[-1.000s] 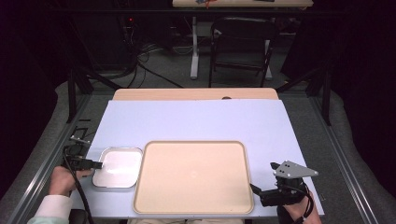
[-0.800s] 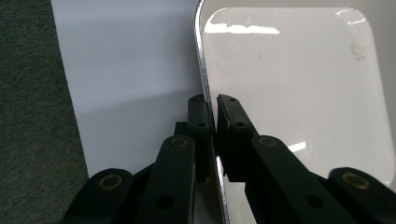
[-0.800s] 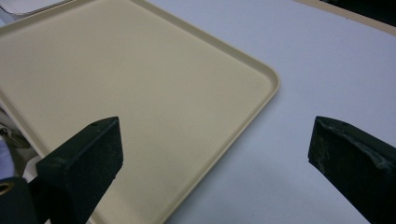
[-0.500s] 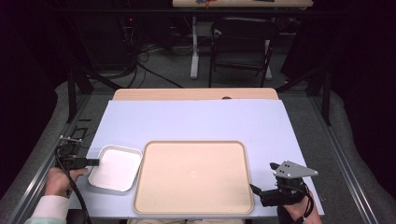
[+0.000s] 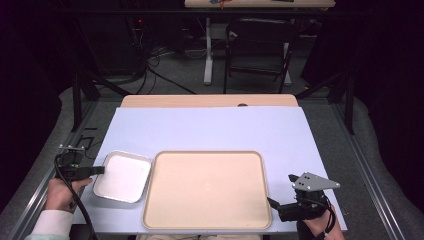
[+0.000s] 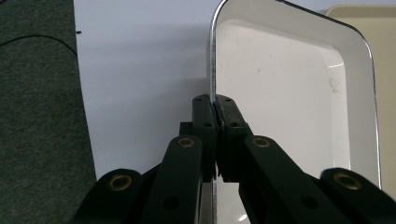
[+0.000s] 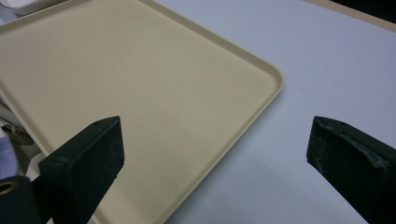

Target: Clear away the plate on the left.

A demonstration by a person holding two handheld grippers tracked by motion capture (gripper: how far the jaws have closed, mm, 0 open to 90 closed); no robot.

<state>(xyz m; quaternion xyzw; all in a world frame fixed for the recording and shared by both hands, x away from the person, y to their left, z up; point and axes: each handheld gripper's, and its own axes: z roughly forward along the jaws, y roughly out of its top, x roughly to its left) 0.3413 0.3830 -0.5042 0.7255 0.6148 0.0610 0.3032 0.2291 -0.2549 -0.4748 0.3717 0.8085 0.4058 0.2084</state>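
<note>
Left gripper (image 6: 215, 122) pinches the rim of a metal pan (image 5: 122, 176) near the tabletop's (image 5: 210, 127) left edge; right gripper (image 7: 215, 172) gapes wide beside a beige tray (image 5: 207, 187).

The left tongs (image 5: 100, 170) dragged the metal tray (image 5: 122, 176) slightly leftward.

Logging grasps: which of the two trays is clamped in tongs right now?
The small metal tray, its left rim pinched by the left tongs. The large beige tray lies free; the right tongs are open.
</note>
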